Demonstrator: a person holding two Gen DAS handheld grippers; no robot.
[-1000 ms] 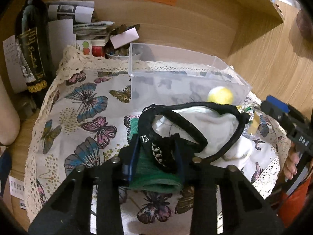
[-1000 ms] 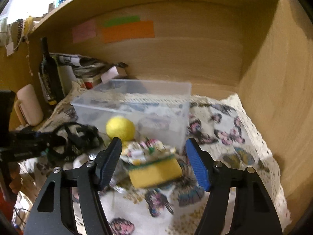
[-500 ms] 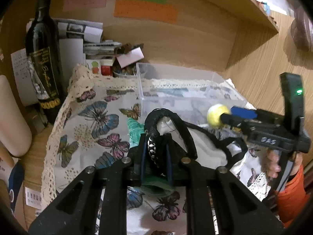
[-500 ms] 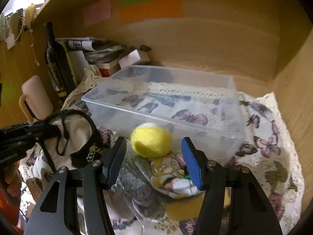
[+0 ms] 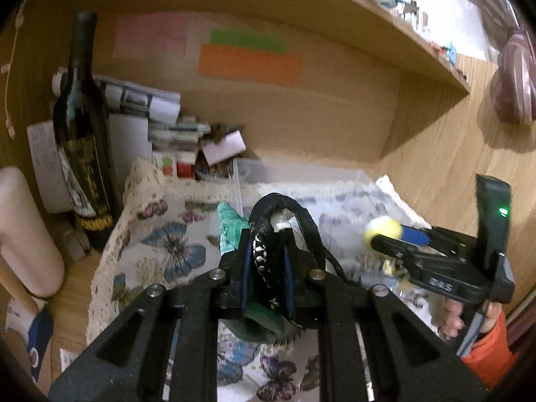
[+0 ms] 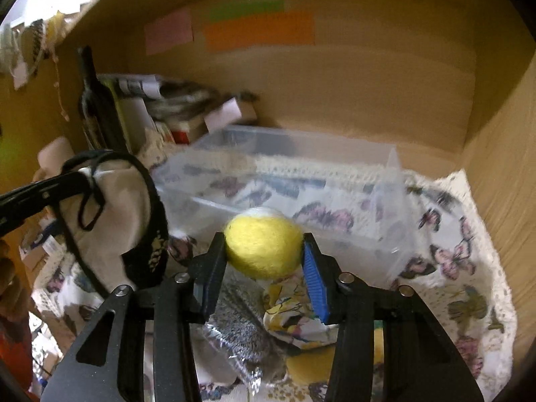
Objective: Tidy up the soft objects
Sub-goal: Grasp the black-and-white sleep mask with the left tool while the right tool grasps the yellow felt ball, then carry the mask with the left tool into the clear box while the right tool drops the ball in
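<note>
My right gripper [image 6: 264,261] pinches the yellow ball [image 6: 263,246], held just before the clear bin [image 6: 301,181]. My left gripper [image 5: 266,269] is clamped on the black-trimmed cloth [image 5: 264,254]. Only the right view shows the cloth's white body [image 6: 110,214], left of the bin.

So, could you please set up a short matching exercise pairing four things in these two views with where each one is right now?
Things:
1. yellow ball
2. black-trimmed white cloth
3. wine bottle
4. clear plastic bin

Places:
A. far left, upright
B. between the right gripper fingers
C. on the butterfly cloth, behind the ball
D. lifted by the left gripper

Pairs: 1-B, 2-D, 3-A, 4-C
</note>
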